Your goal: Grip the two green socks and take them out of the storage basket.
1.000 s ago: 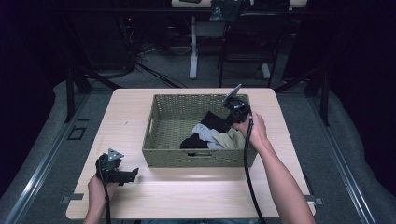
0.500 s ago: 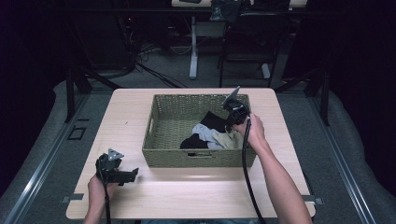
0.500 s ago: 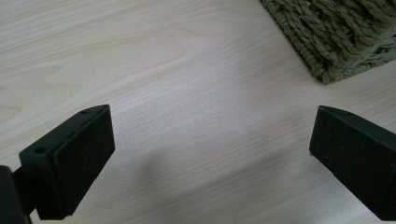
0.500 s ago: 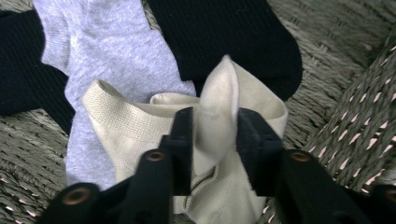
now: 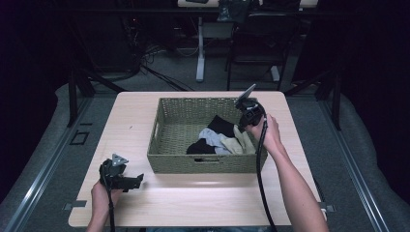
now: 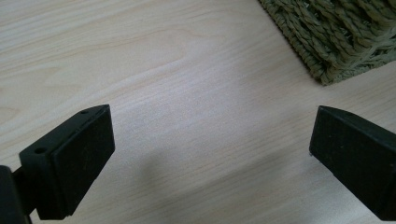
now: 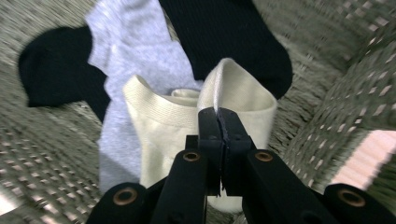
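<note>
A woven green basket (image 5: 203, 164) stands mid-table and holds several socks: a cream sock (image 5: 240, 142), a grey sock (image 5: 212, 140) and a black sock (image 5: 222, 124). My right gripper (image 5: 245, 129) reaches down into the basket's right side. Its jaws have just been closing and now pinch the cuff edge of the cream sock (image 7: 163, 126) at the gripper's tips (image 7: 218, 114). Behind lie the grey sock (image 7: 126, 51) and the black sock (image 7: 229, 32). My left gripper (image 5: 138, 180) rests low over the table's near left. In its own view the left gripper (image 6: 210, 140) is open, nothing between the jaws.
The pale wood table (image 6: 187, 70) has bare room left of and in front of the basket, whose near corner (image 6: 345, 37) shows ahead of the left gripper. A second black sock (image 5: 198, 147) lies at the pile's left. Chairs and cables stand in the dark beyond the table.
The right hand has shifted slightly at the basket's right side, over the socks. The left hand and its gripper have stayed where they were.
</note>
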A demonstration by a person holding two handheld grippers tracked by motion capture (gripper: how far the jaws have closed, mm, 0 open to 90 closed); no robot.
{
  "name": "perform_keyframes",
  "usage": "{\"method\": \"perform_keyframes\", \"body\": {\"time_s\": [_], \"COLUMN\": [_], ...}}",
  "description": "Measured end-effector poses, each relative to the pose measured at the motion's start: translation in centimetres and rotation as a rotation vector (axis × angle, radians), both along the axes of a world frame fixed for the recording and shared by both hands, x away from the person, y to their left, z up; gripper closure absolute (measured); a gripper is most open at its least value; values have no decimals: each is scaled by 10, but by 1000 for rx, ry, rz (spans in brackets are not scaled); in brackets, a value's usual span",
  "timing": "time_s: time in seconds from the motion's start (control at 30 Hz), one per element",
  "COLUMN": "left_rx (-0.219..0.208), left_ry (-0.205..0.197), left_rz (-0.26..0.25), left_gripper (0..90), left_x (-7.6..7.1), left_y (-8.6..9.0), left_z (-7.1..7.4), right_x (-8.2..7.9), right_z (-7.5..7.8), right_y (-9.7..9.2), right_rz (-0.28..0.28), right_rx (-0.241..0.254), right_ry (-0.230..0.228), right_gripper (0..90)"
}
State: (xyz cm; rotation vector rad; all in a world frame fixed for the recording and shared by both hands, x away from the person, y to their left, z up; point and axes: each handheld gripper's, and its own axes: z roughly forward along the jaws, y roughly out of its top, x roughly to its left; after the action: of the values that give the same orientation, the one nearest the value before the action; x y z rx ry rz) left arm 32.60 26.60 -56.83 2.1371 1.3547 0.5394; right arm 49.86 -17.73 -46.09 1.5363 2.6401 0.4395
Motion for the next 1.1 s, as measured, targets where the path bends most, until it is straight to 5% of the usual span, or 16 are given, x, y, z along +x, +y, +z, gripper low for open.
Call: {"method": "perform_keyframes", "body": {"time_s": [0.6, 1.1], "left_rx": [1, 2], "left_ry": [3, 2], "left_rz": [-3, -6], "left_gripper": [2, 2], "left_x": [-1, 0], "left_y": [-2, -2], "left_z": [0, 0], "right_x": [-19, -15], "right_z": [90, 137], "right_y": [-9, -5], "right_rz": [32, 41], "right_rx": [79, 43], "right_ry": [-142, -139], "right_gripper": [895, 896]}}
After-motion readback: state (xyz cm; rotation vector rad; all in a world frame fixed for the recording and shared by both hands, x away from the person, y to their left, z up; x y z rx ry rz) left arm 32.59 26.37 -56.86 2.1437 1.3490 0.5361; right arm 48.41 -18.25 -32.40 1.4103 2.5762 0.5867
